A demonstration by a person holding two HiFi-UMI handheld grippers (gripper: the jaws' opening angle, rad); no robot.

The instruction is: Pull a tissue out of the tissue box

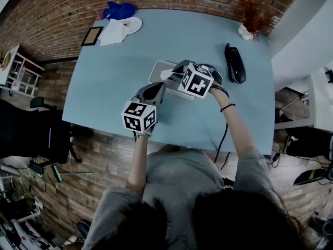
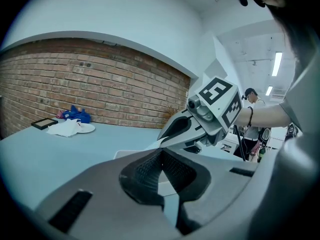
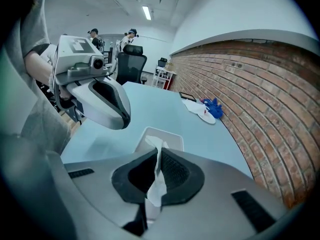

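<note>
Jaws on tissue [image 3: 156, 185] from tissue box [image 3: 173, 137]

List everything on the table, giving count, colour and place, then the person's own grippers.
table: 1, light blue, beside the brick wall
tissue box: 1, white, table centre
tissue: 1, white, rising from the box
handheld device: 1, black, right of the box
potted plant: 1, reddish-brown, far right corner
plate: 1, white, far left
white cloth: 1, on the plate's edge
blue cloth: 1, behind the plate
frame: 1, dark, left of the cloths
left gripper: grey, shut, empty
right gripper: grey, shut on the tissue
</note>
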